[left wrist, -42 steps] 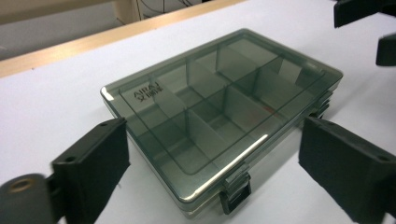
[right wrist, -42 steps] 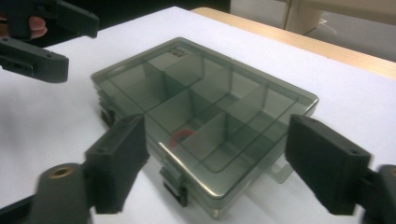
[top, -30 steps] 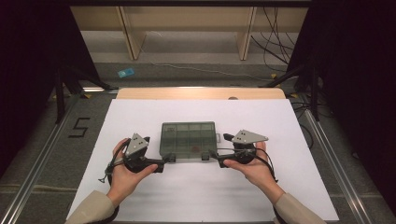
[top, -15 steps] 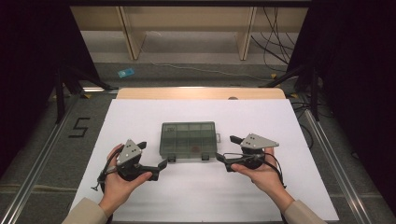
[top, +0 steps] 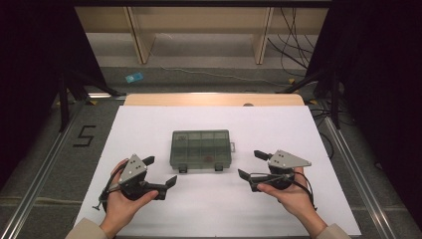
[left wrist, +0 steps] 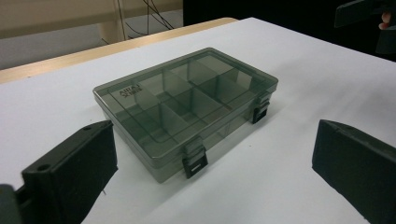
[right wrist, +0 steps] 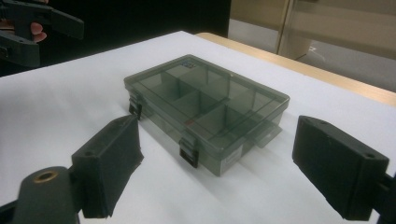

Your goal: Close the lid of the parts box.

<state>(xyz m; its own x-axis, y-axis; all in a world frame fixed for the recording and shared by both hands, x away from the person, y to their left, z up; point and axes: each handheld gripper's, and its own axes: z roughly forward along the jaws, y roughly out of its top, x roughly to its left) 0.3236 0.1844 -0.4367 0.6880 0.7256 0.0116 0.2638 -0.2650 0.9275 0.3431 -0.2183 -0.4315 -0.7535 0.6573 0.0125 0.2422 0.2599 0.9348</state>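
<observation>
The box (top: 201, 148) lies flat on the white surface (top: 298, 129), lid shut, ahead of both pairs of jaws and between them. It is smoky clear plastic with dividers showing through the lid, and two dark latches (left wrist: 195, 161) sit on the long side that faces the person.

The left gripper (top: 158, 172) is held in the left hand (top: 122, 201), its jaws spread wide and holding nothing. In the left gripper view the box sits just beyond the gap between the jaws, its near corner pointing toward the left jaw, clear of both. The jaw tips are near the box's front left corner but apart from it.

The right gripper (top: 250, 165) is held in the right hand (top: 291, 194), jaws likewise wide apart and empty. In the right gripper view the box (right wrist: 205, 109) lies just past the gap, one latch (right wrist: 188, 154) nearest the jaws, with bare surface between it and each jaw. A small tab juts from the box's short side toward the right jaw.

Each gripper view catches the other gripper far off beyond the box, at an upper corner
</observation>
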